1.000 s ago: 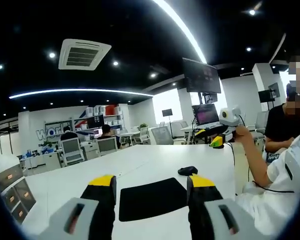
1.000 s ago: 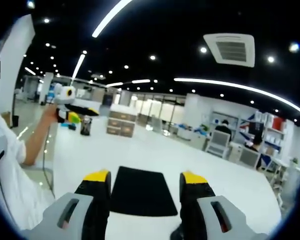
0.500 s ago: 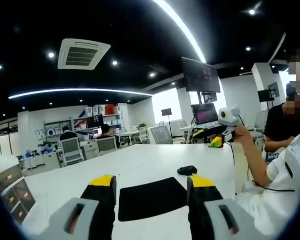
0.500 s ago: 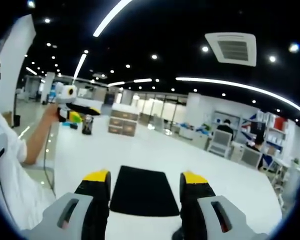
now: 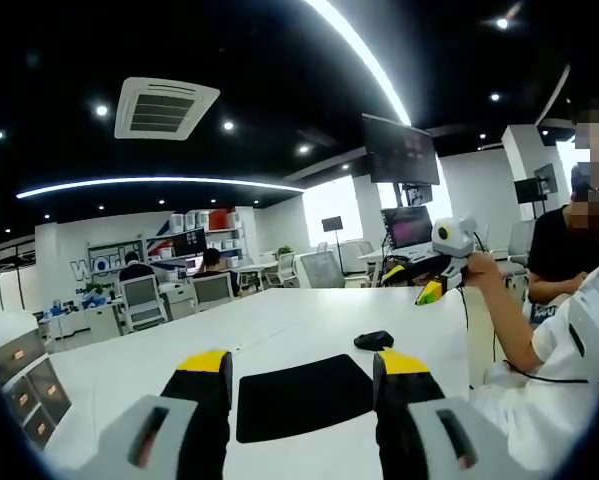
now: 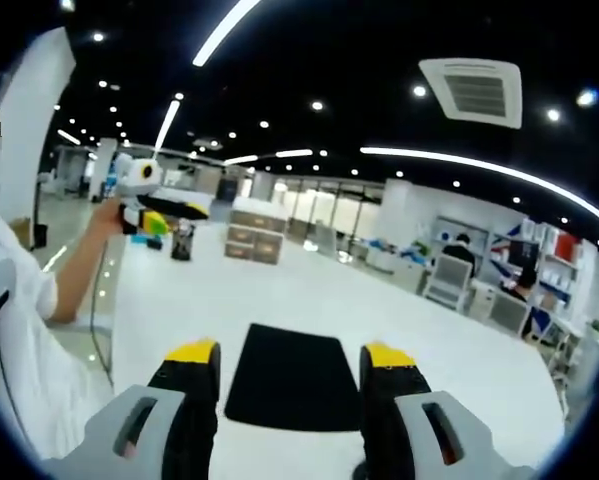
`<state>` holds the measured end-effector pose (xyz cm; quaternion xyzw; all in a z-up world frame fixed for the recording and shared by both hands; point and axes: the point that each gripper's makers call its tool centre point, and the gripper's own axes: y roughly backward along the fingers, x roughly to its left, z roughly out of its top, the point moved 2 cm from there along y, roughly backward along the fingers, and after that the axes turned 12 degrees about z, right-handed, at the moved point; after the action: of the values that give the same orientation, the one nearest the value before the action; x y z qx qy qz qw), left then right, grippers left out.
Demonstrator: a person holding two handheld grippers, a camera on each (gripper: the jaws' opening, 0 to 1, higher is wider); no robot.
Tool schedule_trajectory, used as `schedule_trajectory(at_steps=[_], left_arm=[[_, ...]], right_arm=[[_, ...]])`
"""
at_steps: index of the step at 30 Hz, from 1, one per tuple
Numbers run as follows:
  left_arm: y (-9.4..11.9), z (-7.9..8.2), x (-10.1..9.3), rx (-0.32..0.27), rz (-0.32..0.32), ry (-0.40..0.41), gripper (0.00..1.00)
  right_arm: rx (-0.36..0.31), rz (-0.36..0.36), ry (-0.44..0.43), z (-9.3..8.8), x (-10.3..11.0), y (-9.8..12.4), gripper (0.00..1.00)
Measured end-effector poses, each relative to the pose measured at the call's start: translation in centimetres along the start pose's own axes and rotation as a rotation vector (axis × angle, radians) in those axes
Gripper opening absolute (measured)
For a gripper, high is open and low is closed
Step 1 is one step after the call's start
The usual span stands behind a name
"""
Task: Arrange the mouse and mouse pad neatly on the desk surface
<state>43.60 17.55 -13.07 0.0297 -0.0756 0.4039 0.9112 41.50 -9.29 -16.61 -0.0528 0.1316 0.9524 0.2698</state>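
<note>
Fingers apart, mouse pad between, mouse beside

In the left gripper view, the mouse pad is lying flat on the desk just ahead of my left gripper. The mouse is sitting beyond the pad's far right corner, apparently just apart from it. My right gripper is hanging further right, past the desk's edge. Office chairs are standing behind the desk.
</note>
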Motion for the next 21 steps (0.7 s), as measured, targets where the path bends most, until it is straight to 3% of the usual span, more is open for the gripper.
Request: schedule_trajectory(at_steps=[21], left_arm=[[0.0, 0.1, -0.1, -0.002, -0.001, -0.004, 0.57]], right_arm=[[0.1, 0.082, -0.026, -2.9, 0.6, -3.7, 0.54]])
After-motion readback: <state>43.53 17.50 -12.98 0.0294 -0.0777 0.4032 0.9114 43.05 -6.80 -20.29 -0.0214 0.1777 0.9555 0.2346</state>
